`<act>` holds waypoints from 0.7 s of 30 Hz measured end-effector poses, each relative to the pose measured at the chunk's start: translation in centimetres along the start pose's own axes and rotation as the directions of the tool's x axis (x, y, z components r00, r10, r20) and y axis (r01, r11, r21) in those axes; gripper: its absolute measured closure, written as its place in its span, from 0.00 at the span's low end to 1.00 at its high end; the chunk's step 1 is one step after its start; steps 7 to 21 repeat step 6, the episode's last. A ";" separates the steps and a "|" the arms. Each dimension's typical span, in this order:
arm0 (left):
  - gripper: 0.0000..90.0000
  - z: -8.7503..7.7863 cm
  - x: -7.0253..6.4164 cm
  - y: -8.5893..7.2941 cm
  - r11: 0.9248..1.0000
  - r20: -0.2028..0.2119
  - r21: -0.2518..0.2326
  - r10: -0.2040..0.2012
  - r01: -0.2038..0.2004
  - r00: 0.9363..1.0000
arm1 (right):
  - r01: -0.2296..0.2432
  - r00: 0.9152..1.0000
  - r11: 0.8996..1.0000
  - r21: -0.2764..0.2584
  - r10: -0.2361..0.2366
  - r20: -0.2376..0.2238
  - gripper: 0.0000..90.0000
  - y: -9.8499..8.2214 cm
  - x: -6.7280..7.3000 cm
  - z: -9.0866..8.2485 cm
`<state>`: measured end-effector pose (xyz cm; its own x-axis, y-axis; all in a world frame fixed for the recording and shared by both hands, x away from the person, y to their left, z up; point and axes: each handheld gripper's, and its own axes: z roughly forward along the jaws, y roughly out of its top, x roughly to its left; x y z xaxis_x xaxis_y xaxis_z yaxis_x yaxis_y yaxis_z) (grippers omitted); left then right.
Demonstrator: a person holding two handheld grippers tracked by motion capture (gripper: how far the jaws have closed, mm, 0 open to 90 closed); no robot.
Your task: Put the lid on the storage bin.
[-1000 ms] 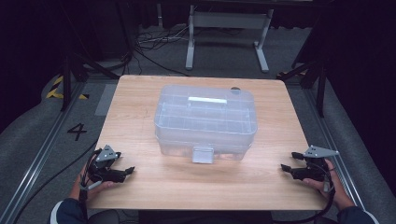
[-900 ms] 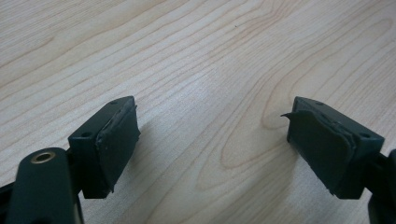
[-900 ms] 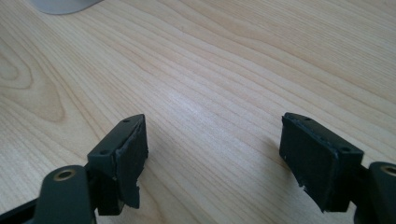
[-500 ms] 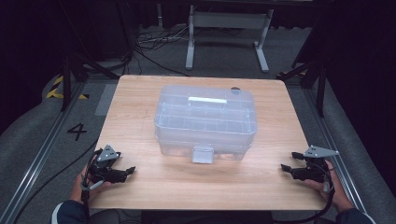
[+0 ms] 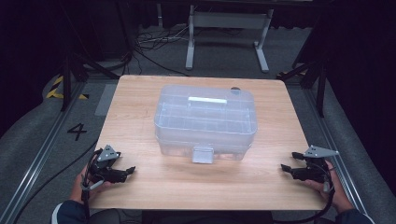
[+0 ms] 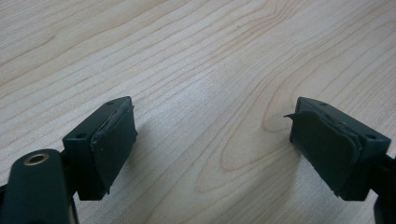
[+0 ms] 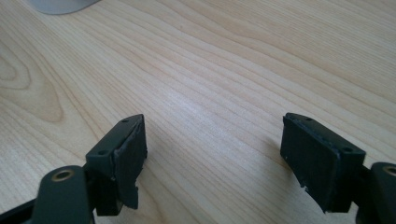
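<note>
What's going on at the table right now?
A person holds a gripper in each hand at the near edge of the table. The left gripper and the right gripper both rest low over bare wood, fingers wide apart with nothing between them. A clear plastic box with its lid on and a front latch sits mid-table, apart from both grippers and untouched. Nothing is being handled yet.
</note>
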<state>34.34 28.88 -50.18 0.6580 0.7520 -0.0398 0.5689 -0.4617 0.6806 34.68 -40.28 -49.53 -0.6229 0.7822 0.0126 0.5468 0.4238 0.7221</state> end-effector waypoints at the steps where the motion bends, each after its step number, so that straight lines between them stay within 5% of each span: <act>1: 0.16 0.0 0.0 0.0 1.000 -0.001 0.000 0.000 0.000 1.000 | 0.000 1.000 1.000 0.000 0.000 0.000 0.26 0.0 0.0 0.0; 21: 0.16 0.0 0.0 0.0 1.000 0.000 -0.001 0.001 -0.001 1.000 | -0.002 1.000 1.000 0.001 0.002 0.002 0.25 0.0 0.0 0.0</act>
